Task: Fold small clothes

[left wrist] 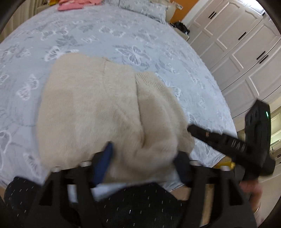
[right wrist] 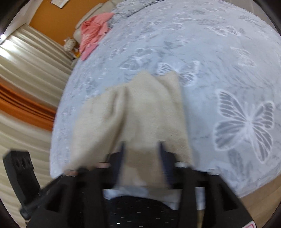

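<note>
A cream knitted garment (left wrist: pixel 91 108) lies on the grey butterfly-print bed cover (left wrist: pixel 123 35), partly folded, with a bunched part at its right. My left gripper (left wrist: pixel 144 154) sits at the garment's near edge with its blue fingers (left wrist: pixel 105 157) apart and cloth bunched between them. The right gripper's black body (left wrist: pixel 228 140) reaches in from the right beside the bunched part. In the right wrist view the same garment (right wrist: pixel 137 112) spreads ahead. My right gripper (right wrist: pixel 141 150) has its fingers (right wrist: pixel 121 154) apart with the garment's near edge between them. Both views are motion-blurred.
Pink clothes (right wrist: pixel 93 33) lie at the far end of the bed, also in the left wrist view (left wrist: pixel 73 4). White wardrobe doors (left wrist: pixel 237 43) stand to the right of the bed. Cream and orange curtains (right wrist: pixel 26 79) hang to the left. The bed's near edge is just below the grippers.
</note>
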Tool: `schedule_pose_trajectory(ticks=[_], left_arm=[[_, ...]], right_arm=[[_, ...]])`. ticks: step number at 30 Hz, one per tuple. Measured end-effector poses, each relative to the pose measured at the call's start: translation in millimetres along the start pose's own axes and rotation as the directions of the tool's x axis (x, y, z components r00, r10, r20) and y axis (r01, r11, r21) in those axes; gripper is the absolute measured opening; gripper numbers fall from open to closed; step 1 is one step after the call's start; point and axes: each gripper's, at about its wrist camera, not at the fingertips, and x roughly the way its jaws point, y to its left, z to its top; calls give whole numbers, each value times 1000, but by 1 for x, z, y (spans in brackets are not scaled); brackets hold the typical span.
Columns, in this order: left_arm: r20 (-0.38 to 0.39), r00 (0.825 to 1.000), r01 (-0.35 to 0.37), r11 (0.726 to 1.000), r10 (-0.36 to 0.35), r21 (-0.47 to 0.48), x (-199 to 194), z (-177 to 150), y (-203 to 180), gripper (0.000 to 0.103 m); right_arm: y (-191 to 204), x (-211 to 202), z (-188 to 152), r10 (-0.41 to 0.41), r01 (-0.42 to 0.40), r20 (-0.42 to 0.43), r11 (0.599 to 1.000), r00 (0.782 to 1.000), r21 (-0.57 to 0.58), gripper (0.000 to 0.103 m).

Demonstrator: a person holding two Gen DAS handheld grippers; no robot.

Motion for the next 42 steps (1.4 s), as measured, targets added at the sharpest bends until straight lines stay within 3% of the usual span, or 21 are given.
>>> schedule_pose_trajectory(ticks=[4,12,13,14,18,21,22,25,28,30,31,34,36,39,41,42], left_arm=[[61,996,-67,998,65,22,-38,-11,10,81],[55,991,-120,990,124,-74,-75,-34,55,86],[51,990,-124,988,129,-92,-77,-38,61,86],[47,990,-124,987,130,-103,-79,-41,66,86],[42,990,-129,985,135,-114,-86,-52,74,86],[61,988,-135,986,142,-97,-91,-52,75,86],[66,987,-139,986,146,-90,-92,-50,74,86],[75,988,-128,987,136,-94,-94,-48,74,87],[57,990,-118,987,125,-110,-86,-49,76,87],[31,992,-116,986,120,-118,-77,-50,77,87],[14,993,-112,986,115,-122,-71,-51,76,87],[-2,994,-110,988,110,-113,-66,-51,71,87],[-2,993,-119,988,120,-102,-64,-49,70,87],[-5,995,-101,987,101,-125,-61,-43,74,87],[-16,998,-64,983,63,-170,-54,-36,80,90],[-23,999,-37,978,33,-206,-48,-31,85,91]], right_arm=[[27,20,12,62,-64,-65,997,996,-32,67],[66,98,11,-88,62,-222,991,971,-121,67],[69,105,9,-81,54,-233,991,969,-121,51],[73,108,6,-50,22,-242,993,969,-117,22],[102,84,11,-7,-19,-148,984,989,-175,15],[120,25,31,82,-82,-9,974,997,-209,13],[120,13,34,77,-70,24,974,997,-218,13],[87,-14,35,-6,24,98,982,995,-189,13],[15,9,21,-112,113,25,992,993,-53,14],[-18,39,6,-161,160,-69,987,985,-18,14],[-32,48,-5,-131,132,-75,991,989,8,15],[-37,37,-5,-56,58,-26,996,998,72,16],[-28,33,-3,-64,64,-14,997,998,45,18],[-14,17,-3,-129,130,24,991,991,-13,34],[-8,2,-10,-201,204,68,978,977,-40,64],[-7,-4,-13,-217,221,84,974,973,-46,66]])
